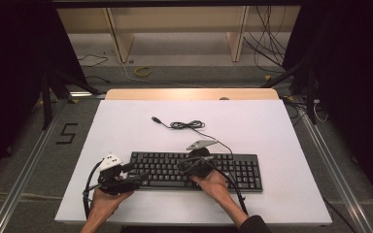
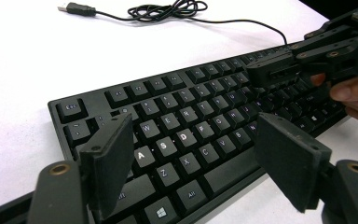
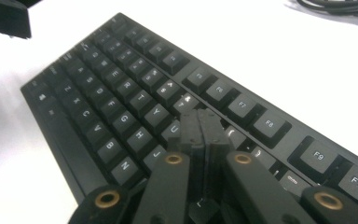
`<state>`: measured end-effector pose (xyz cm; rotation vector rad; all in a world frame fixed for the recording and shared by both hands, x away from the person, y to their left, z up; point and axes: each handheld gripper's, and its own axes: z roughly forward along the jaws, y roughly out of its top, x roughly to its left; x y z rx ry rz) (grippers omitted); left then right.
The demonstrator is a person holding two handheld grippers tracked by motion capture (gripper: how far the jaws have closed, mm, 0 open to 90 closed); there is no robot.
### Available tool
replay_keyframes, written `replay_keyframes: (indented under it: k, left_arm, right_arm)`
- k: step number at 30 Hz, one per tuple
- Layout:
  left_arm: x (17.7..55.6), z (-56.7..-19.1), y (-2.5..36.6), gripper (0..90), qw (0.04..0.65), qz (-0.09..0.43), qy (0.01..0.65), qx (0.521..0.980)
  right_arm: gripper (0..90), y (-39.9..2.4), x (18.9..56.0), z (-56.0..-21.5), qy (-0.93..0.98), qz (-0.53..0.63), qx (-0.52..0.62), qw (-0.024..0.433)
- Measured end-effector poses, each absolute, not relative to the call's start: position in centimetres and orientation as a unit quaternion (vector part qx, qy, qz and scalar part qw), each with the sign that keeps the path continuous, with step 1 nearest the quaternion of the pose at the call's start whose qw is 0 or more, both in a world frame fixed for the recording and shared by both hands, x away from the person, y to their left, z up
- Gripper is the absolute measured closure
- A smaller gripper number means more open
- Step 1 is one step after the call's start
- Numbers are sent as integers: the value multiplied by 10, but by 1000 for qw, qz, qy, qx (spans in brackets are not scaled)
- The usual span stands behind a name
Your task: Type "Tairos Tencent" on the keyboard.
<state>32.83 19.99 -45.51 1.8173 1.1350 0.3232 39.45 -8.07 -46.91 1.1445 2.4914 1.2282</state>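
Two grippers sit over a black keyboard (image 1: 196, 171) that lies across the near half of a white table (image 1: 126, 131). The left gripper (image 2: 193, 154) has its jaws spread wide with nothing between them, hanging over the left letter keys near the keyboard's front edge (S, D and C show in the gap). The right gripper (image 3: 203, 128) has its jaws pressed flat together, holding nothing, with its tip down among the keys near U and J; in the left gripper view it reaches in from the right, a hand (image 2: 356, 95) behind it. From the keyboard's back edge a thin black cable (image 1: 187, 125) runs up the table, coiled partway, ending in a loose USB plug (image 1: 156, 119).
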Motion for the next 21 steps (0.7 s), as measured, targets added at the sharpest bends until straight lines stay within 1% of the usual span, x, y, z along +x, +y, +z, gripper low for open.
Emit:
replay_keyframes:
  k: [10,15,21]
  left_arm:
    - [329,-455,201,278,470,133,466,738]
    - [329,-455,201,278,469,134,465,739]
    - [330,-454,201,279,468,135,464,740]
  right_arm:
    - [859,-86,390,-461,818,433,375,60]
    - [813,-89,387,-458,815,443,369,59]
    - [737,-94,384,-457,811,452,367,55]
